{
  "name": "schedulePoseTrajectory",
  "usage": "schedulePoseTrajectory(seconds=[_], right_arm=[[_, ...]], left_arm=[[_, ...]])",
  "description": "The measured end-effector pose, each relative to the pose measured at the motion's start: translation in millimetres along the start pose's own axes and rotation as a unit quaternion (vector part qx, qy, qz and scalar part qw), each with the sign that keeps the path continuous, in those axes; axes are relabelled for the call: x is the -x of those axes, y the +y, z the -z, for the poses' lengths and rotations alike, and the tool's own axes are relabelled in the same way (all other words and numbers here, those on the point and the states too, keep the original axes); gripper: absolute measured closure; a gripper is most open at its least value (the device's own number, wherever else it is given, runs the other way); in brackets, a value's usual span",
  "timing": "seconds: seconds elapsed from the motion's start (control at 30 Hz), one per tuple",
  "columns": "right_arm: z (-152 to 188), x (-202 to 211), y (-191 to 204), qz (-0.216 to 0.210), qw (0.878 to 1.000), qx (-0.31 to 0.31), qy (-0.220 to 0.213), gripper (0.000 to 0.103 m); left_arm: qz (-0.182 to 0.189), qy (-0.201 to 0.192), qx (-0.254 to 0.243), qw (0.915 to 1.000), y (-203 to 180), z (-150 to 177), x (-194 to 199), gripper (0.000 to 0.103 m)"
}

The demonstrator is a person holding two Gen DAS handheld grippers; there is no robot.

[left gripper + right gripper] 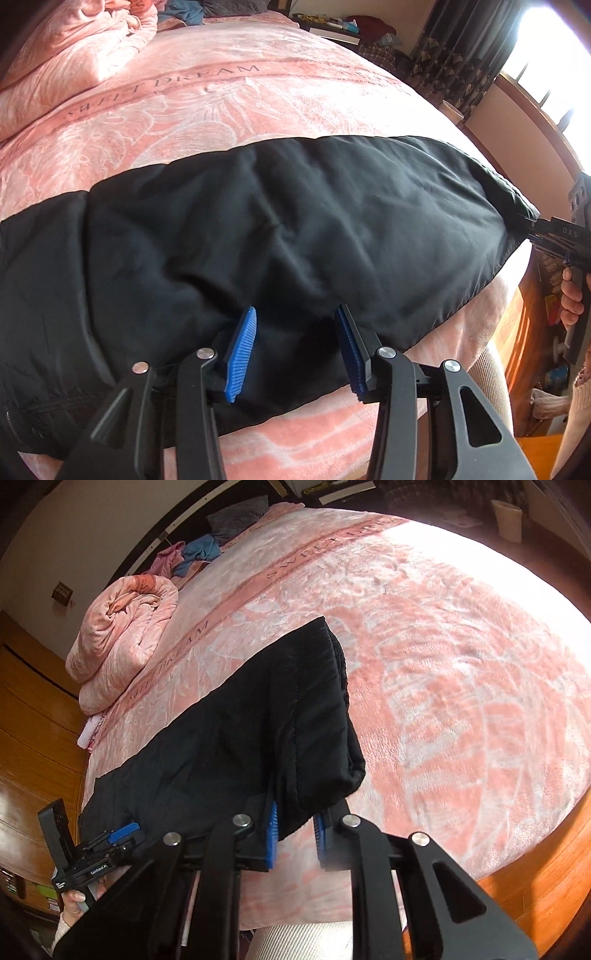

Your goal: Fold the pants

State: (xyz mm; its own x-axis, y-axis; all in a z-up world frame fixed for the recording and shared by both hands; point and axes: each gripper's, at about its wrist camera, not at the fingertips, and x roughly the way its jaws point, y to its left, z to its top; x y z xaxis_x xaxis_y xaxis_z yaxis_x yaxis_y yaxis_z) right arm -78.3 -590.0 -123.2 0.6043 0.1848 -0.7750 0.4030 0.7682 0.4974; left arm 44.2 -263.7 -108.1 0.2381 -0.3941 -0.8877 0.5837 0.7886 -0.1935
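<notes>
Black padded pants (258,229), laid flat on the bed (207,122), long axis running from the left edge to the right edge of the left wrist frame; in the right wrist frame they run from lower left up to a cuffed end near centre. Near edge lies along the bed's front side.

Left claw (295,350): blue ribbed pads spread apart, resting over the near edge of the pants, nothing clamped between them.

Right claw (295,834): blue pads astride a hanging corner of the pants; whether they pinch the cloth cannot be told. In the left wrist frame its tip meets the pants' end at the right edge.

Bed cover: pink plush, floral relief, band lettered "SWEET DREAM". Rolled pink quilt (122,642) at upper left of the right wrist frame.

Claw housings lettered "DAS" and "GenRobot.AI".
</notes>
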Motion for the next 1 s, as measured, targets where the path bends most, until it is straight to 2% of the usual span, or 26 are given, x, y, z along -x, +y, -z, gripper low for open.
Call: schedulePoseTrajectory(seconds=[0.1, 0.2, 0.23, 0.27, 0.3, 0.4, 0.53, 0.63, 0.7, 0.77, 0.9, 1.0], right_arm=[[13, -19, -16, 0.024, 0.999, -0.027, 0.019, 0.087], [14, -17, -12, 0.035, 0.999, -0.019, 0.018, 0.083], [13, -15, -9, 0.049, 0.998, -0.014, 0.021, 0.072], [12, -10, -6, 0.065, 0.998, -0.011, 0.017, 0.055], [12, -2, -2, 0.083, 0.997, -0.003, 0.008, 0.051], [13, 22, 13, 0.103, 0.994, 0.022, -0.021, 0.051], [17, 39, 44, 0.078, 0.995, 0.049, -0.039, 0.050], [22, 30, 84, 0.041, 0.995, 0.086, -0.022, 0.050], [27, 13, 113, -0.016, 0.995, 0.098, 0.004, 0.050], [32, -6, 149, -0.039, 0.991, 0.122, 0.029, 0.050], [49, -41, 208, -0.052, 0.981, 0.177, 0.064, 0.050], [63, -59, 243, -0.058, 0.972, 0.212, 0.081, 0.050]], left_arm=[[-0.008, 0.000, -0.009, 0.9999, -6, 1, -6, 0.053], [-0.007, -0.002, -0.006, 1.0000, -2, 3, 3, 0.053], [-0.008, -0.005, 0.000, 1.0000, 2, 4, 9, 0.053], [-0.008, -0.010, 0.007, 0.9999, 8, 5, 17, 0.053], [-0.010, -0.018, 0.015, 0.9997, 15, 8, 27, 0.053], [-0.031, -0.033, 0.041, 0.9981, 43, 18, 58, 0.048], [-0.078, -0.027, 0.083, 0.9931, 98, 44, 94, 0.045], [-0.115, -0.016, 0.132, 0.9845, 146, 71, 117, 0.045], [-0.136, -0.013, 0.173, 0.9755, 178, 92, 131, 0.045], [-0.143, -0.013, 0.218, 0.9653, 207, 113, 143, 0.046], [-0.133, -0.018, 0.308, 0.9417, 259, 151, 162, 0.048], [-0.107, -0.026, 0.354, 0.9286, 285, 170, 167, 0.051]])
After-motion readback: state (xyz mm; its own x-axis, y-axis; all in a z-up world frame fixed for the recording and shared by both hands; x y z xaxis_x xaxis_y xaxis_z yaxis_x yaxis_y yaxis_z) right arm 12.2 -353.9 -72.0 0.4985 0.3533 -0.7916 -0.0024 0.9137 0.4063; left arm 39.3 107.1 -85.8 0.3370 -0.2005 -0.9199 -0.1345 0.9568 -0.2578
